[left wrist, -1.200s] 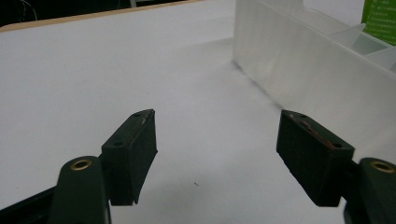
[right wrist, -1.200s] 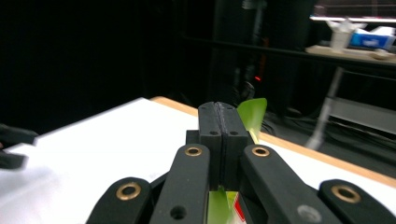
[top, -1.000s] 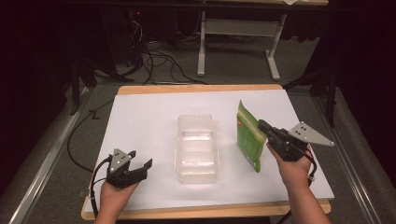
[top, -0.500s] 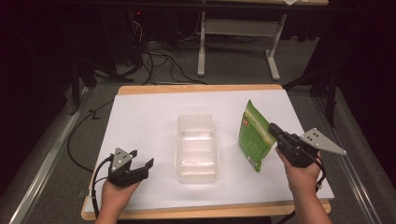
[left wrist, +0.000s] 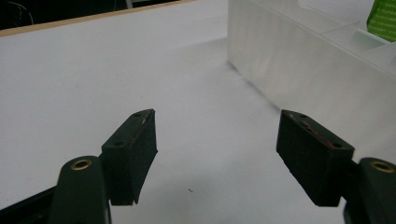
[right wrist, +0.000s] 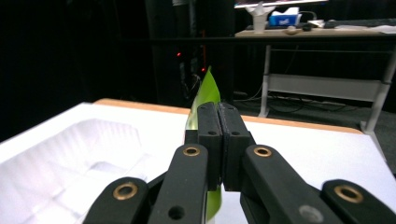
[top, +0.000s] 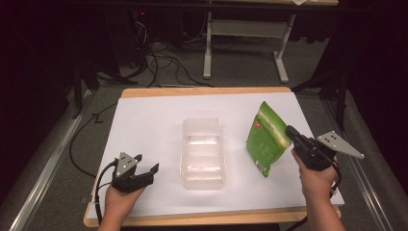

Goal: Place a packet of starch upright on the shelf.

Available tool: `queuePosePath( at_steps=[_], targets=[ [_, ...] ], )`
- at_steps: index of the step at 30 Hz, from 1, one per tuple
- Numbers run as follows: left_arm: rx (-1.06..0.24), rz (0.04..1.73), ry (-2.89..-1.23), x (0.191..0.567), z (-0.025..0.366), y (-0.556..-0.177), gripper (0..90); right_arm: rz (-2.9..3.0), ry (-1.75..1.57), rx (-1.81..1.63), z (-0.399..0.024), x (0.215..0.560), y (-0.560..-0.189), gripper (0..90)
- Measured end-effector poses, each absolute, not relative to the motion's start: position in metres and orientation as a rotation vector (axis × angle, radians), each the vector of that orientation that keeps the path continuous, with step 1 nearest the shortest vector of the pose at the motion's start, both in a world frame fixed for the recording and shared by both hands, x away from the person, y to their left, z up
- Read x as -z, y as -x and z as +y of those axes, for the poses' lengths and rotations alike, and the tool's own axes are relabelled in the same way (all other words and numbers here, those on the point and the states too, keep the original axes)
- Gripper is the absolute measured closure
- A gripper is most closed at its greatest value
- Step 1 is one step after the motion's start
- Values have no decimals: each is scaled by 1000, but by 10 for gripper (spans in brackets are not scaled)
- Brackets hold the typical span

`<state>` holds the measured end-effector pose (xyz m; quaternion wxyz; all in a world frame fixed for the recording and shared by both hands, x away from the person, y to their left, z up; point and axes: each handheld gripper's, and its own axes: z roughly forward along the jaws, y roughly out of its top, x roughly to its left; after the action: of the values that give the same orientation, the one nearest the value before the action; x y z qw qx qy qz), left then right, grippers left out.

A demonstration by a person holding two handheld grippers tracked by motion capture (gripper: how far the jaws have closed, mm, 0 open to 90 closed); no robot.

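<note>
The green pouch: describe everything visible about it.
The green pouch is a flat, glossy packet in light and dark green, with a pale band near its top and a small red mark. It is held up off the white table cover, tilted, with its lower corner pointing down. The right gripper is shut on its right edge; in the right gripper view the pads pinch the thin film edge-on. It hangs right of the clear plastic tray, apart from it.

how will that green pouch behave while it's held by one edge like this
The green pouch looks thin and flat, so probably light and floppy. The right gripper, shut on one edge, holds it upright, so it may swing or sag. Its glossy film might slip. Set down over the clear tray, it would likely fall flat.
</note>
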<state>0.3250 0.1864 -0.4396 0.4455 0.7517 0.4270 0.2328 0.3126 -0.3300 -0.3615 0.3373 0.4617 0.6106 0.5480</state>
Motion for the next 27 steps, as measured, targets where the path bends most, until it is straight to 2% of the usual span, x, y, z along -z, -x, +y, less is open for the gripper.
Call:
queuePosePath(
  at_steps=[12, 13, 14, 16, 17, 27],
  targets=[
    [-568, 1051, -1864, 439, 184, -327, 297, 1555, -1264, -1542, -352, 368, -313, 866],
    [-568, 1051, -1864, 439, 184, -327, 297, 1566, -1272, -1557, -351, 369, -314, 827],
    [-568, 1051, -1864, 439, 184, -327, 297, 1566, -1272, -1557, -351, 369, -314, 827],
    [-566, 1049, -1861, 439, 184, -327, 297, 1602, -1302, -1553, -349, 375, -319, 724],
    [-564, 1048, -1861, 439, 184, -327, 297, 1616, -1330, -1558, -349, 378, -321, 705],
    [-563, 1046, -1858, 439, 185, -327, 297, 1722, -1365, -1473, -339, 393, -328, 690]
  ],
)
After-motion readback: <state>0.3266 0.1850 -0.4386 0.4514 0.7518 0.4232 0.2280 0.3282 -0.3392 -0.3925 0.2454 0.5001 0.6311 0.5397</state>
